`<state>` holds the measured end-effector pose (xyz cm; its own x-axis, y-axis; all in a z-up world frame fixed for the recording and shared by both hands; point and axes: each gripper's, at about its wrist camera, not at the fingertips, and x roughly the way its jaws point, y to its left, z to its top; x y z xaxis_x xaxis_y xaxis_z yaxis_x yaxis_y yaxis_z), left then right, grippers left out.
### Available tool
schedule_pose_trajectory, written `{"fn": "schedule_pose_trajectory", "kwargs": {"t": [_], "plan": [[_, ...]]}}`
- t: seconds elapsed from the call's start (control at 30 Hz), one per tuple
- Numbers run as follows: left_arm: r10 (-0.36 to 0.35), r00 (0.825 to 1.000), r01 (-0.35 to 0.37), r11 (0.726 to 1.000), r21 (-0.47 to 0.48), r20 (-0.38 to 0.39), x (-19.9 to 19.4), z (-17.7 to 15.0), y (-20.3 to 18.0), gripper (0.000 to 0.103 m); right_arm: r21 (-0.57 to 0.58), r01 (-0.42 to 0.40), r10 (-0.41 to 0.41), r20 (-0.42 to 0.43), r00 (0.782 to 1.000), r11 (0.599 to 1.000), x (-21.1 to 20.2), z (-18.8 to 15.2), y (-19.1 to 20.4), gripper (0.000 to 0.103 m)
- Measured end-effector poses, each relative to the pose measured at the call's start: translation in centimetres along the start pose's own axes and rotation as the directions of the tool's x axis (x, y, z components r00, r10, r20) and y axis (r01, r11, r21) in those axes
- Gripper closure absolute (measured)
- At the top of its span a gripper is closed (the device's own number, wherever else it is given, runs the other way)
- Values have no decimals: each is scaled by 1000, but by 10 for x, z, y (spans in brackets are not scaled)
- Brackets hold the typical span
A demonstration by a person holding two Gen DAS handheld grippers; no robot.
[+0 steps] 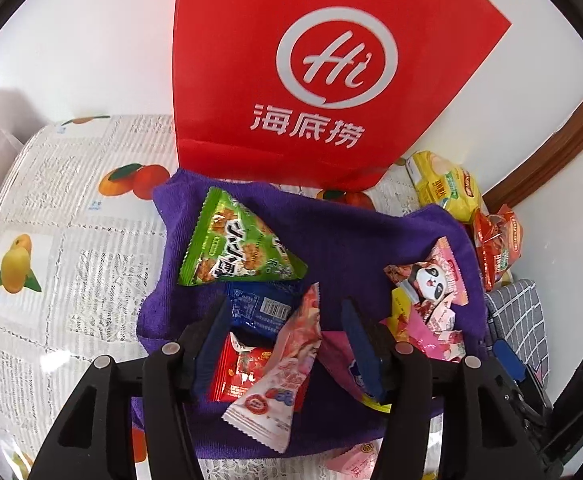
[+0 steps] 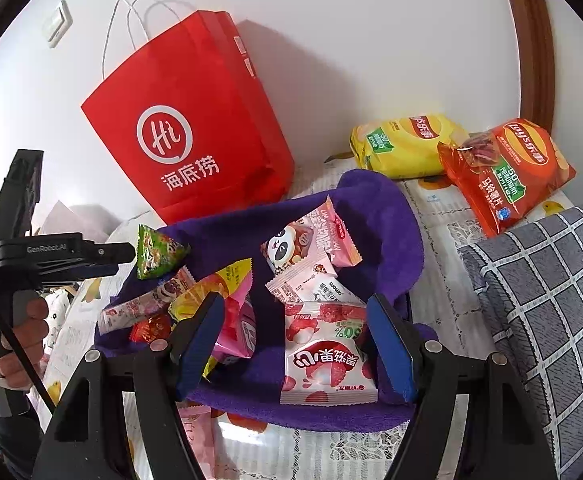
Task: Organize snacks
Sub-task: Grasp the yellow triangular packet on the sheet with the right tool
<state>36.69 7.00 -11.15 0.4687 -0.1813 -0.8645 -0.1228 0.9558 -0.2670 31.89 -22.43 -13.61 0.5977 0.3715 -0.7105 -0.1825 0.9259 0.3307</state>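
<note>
The left gripper (image 1: 287, 336) hangs over the near left part of the purple cloth (image 1: 331, 224) with its jaws apart. A pink-white packet (image 1: 279, 384) stands between them, but neither pad presses on it, so it is released, not gripped. A red packet (image 1: 239, 372) and a blue packet (image 1: 259, 312) lie under and just beside that packet.

The right gripper (image 2: 299, 344) is likewise parted over the near right part of the cloth. A strawberry packet (image 2: 323, 356) lies flat between its jaws, with a gap visible at each pad; nothing is held.

Progress, in my judgement, is early. The small snacks are heaped loosely on the cloth: a green triangular packet (image 1: 239, 244) toward the far left, and a panda packet (image 1: 431, 280) on a pink cluster to the right. No sorted rows or groups can be seen. A yellow chip bag (image 2: 403, 144) and an orange chip bag (image 2: 507, 168) lie off the cloth by the wall, well apart from the heap.

A red paper bag (image 2: 195, 128) stands against the wall just behind the cloth; whether it is the destination cannot be told. A grey checked cushion (image 2: 551, 300) crowds the right edge. The overlapping packets are the main obstruction: lifting one is likely to drag its neighbours.
</note>
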Motion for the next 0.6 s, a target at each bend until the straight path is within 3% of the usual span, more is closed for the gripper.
{"fn": "schedule_pose_trajectory", "kwargs": {"t": [0.13,0.27,0.5,0.6], "plan": [[-18,1000,18,1000,10,8,-10,-1,-3,47,2,1,-1,10,1000,1000,-8,0,3,30],[-35,999,35,999,28,11,-19,-1,-8,47,4,-50,50,-8,999,999,-23,-13,11,30],[-76,996,74,996,47,38,-39,-3,-15,44,-37,-87,86,-25,996,996,-80,-74,34,27],[-95,995,93,994,61,39,-45,-6,-20,44,-46,-39,37,-44,998,998,-95,-103,46,26]]}}
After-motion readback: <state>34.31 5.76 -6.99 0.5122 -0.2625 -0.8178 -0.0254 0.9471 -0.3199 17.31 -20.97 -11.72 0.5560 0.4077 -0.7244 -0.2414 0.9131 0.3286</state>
